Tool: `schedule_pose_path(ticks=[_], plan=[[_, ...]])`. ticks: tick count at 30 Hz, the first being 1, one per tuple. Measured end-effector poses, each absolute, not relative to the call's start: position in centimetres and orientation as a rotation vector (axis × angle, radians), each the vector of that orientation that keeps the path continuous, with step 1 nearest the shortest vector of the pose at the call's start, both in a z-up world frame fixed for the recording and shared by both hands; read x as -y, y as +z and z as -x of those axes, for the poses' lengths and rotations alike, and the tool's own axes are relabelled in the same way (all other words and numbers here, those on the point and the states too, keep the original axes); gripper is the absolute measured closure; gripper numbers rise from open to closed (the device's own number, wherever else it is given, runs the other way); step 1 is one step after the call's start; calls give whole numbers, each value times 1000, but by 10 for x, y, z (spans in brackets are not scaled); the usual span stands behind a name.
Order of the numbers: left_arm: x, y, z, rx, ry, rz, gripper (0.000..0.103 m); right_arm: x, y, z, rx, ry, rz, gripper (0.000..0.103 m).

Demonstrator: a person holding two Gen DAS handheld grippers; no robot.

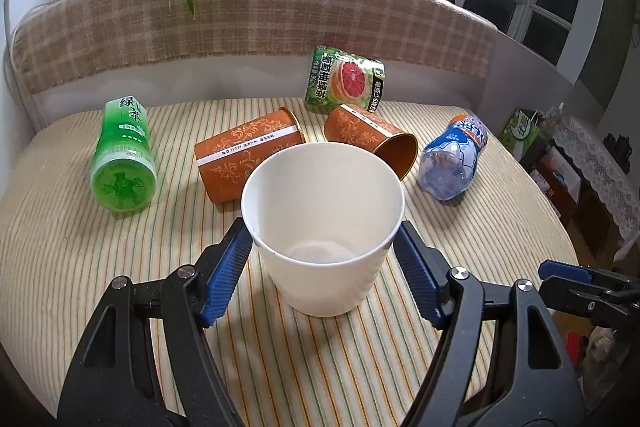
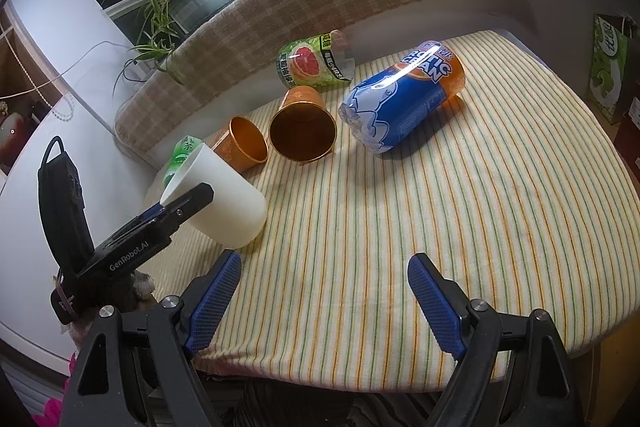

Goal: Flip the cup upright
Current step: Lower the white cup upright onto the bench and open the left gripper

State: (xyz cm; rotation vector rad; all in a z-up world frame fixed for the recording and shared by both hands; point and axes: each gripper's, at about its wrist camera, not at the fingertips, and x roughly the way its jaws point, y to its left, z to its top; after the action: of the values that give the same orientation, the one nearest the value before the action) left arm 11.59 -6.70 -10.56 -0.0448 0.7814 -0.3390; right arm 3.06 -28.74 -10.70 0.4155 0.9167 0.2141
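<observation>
On the far left of the striped tablecloth (image 1: 100, 267) lies a green tea bottle (image 1: 122, 159) on its side, its base turned to the camera; to the right of it lie two orange tins, the left orange tin (image 1: 248, 155) with its closed bottom toward the left wrist view, and the right orange tin (image 1: 370, 139) with its open mouth showing; behind them, near the checked cushion (image 1: 248, 23), lies a grapefruit tea bottle (image 1: 346, 81).

In the middle stands the white cup (image 1: 322, 223), its mouth up and its base on the cloth, though in the right wrist view it looks a little tilted; the left gripper (image 1: 322, 239) has its blue pads (image 1: 224, 275) on both sides of the cup, near the rim; whether they press the wall or only stand just beside it I cannot tell.

More to the right lies a blue bottle (image 1: 454, 163) on its side, close to the right orange tin but apart from it.

At the right edge, the right gripper (image 2: 324, 291) hovers over the near part of the cloth; its fingers stand wide apart and nothing is between them; it is well apart from the cup.
</observation>
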Motion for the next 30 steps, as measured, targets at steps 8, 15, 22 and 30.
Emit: schedule_pose_path(ticks=[8, 15, 22, 30], plan=[[67, -107, -114, -786, -355, 66, 28, 287, -104, -31, -909, 214, -409, 16], [66, -112, -114, -825, -384, 108, 27, 287, -103, -29, -906, 214, -406, 15], [63, -120, -113, -874, -396, 147, 27, 286, -103, -29, -903, 213, -405, 15], [53, -127, -97, -889, -377, 141, 26, 285, -100, -28, -890, 214, -390, 15]])
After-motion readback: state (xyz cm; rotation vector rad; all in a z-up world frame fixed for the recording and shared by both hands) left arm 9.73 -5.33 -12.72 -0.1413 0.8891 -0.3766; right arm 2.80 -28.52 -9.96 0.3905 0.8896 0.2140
